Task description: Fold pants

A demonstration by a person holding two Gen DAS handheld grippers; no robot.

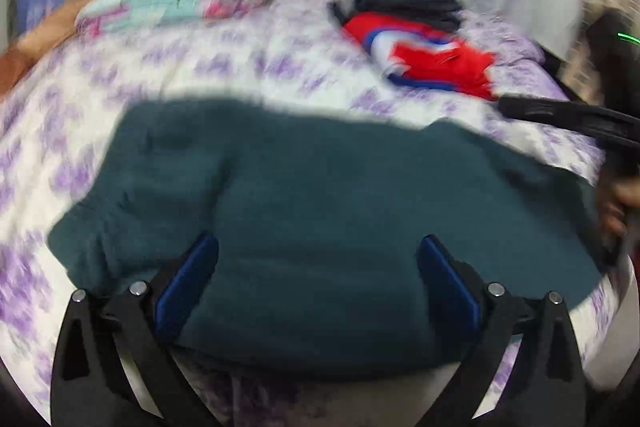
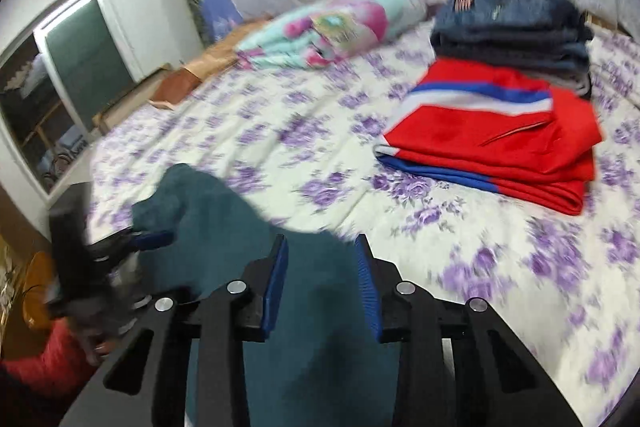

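Your left gripper point(image 1: 318, 251) sits at six o'clock in its own view, jaws spread about as wide as they go, the blue pads point(image 1: 188, 283) standing apart over the dark teal pants point(image 1: 304, 211); cloth lies between and under them, but neither pad presses on it, so nothing is gripped there. Those pants spread flat across the lower middle of the flowered bedsheet point(image 1: 240, 67), reaching from about eight o'clock to four o'clock in that view. Your right gripper point(image 2: 322, 247) is partly parted, a moderate gap between its blue pads point(image 2: 276, 279), with the teal cloth running under and between them; the pads do not squeeze it, so call it released. From the left camera that same tool comes in as a dark bar at three o'clock, just past the pants' edge. At one to two o'clock from either camera lies a folded red garment with blue and white stripes point(image 2: 500, 139), and just behind it, touching, a stack of folded dark jeans point(image 2: 516, 23). Toward eleven o'clock a pale turquoise and pink floral bundle point(image 2: 332, 23) rests by the wall. Both views are smeared with blur, so fine contact at the pad tips is hard to judge
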